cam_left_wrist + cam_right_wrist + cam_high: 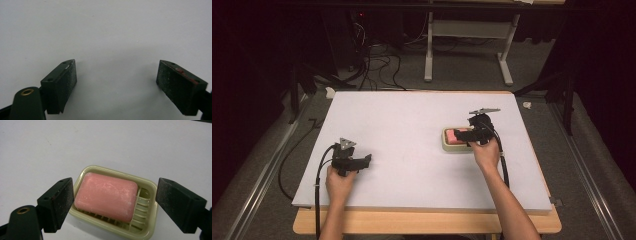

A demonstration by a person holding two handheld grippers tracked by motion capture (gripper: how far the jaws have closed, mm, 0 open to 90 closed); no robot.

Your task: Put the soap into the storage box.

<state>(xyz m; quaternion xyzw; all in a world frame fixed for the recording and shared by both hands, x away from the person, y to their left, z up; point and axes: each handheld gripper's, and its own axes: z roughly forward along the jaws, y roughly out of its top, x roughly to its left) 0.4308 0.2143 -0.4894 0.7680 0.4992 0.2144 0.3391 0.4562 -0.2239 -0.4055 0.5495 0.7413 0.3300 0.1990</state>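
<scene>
A pink soap bar [107,196] lies in a pale green soap dish [149,187] on the white table top, right of centre in the high view, where the dish [447,145] and soap [456,135] show beside my right gripper [473,134]. In the right gripper view the right gripper [115,200] is open, its jaws standing either side of the dish, above it. My left gripper [362,162] rests at the near left of the table. The left gripper [116,82] is open, with bare white surface between its pads.
The white board [412,125] lies on a wooden table [427,222]. Beyond the far edge are cables on the floor [377,60] and a white table frame [467,35]. Metal rails [257,185] run along both sides.
</scene>
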